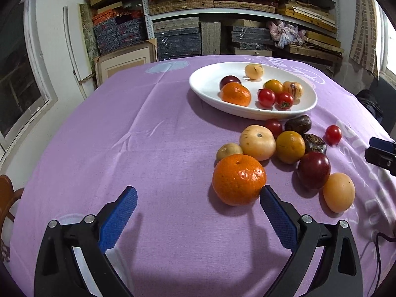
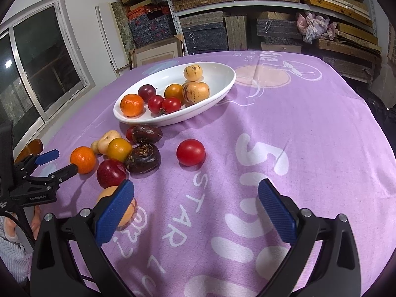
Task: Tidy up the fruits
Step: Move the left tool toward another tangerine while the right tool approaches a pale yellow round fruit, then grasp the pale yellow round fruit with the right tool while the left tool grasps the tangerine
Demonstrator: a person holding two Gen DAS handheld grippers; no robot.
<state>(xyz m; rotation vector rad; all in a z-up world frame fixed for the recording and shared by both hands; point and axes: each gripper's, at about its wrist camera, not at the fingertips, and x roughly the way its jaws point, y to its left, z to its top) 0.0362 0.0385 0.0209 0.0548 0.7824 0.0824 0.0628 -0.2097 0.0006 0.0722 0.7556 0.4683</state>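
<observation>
A white oval dish (image 1: 205,81) (image 2: 222,84) holds several fruits: a mandarin (image 1: 235,93), red tomatoes and pale striped melons. Loose fruit lies on the purple cloth in front of it. My left gripper (image 1: 198,195) (image 2: 61,162) is open, its right fingertip touching a large mandarin (image 1: 238,179) (image 2: 83,159) that sits just outside the jaws. A dark red plum (image 1: 313,170) (image 2: 111,173) and a pale peach-coloured fruit (image 1: 339,191) (image 2: 128,212) lie nearby. My right gripper (image 2: 195,195) is open over bare cloth; a lone red tomato (image 2: 190,152) (image 1: 333,135) lies ahead of it.
Shelves stacked with woven boxes (image 1: 222,12) stand behind the table. A window (image 2: 37,61) is on the left wall. A wooden chair back (image 1: 7,198) shows at the table's left edge. A dark cable (image 1: 381,237) runs over the cloth at right.
</observation>
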